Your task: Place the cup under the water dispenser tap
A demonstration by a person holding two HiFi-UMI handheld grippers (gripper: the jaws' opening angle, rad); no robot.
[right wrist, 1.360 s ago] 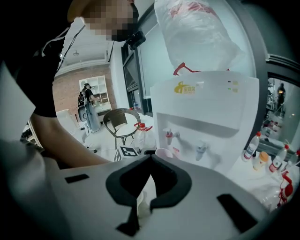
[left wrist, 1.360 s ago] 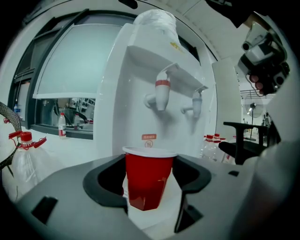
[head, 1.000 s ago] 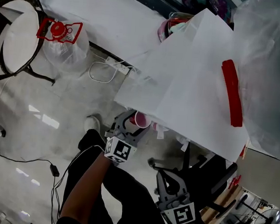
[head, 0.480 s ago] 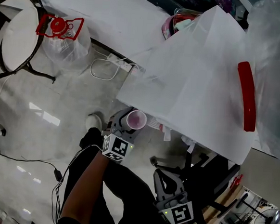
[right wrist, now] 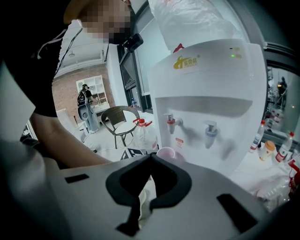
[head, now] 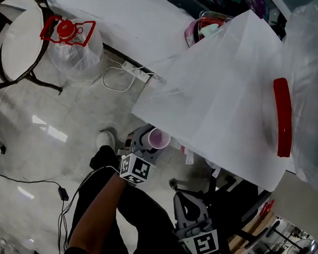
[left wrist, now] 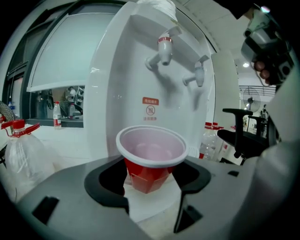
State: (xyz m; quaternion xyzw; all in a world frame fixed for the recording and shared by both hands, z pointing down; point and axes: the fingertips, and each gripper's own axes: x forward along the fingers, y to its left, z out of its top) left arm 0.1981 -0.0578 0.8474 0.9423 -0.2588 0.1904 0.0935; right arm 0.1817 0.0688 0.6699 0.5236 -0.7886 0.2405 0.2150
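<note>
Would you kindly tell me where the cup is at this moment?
The cup is held in the left tool, in front of the dispenser and lower than its red tap; the head view shows it by the dispenser's lower left edge.
</note>
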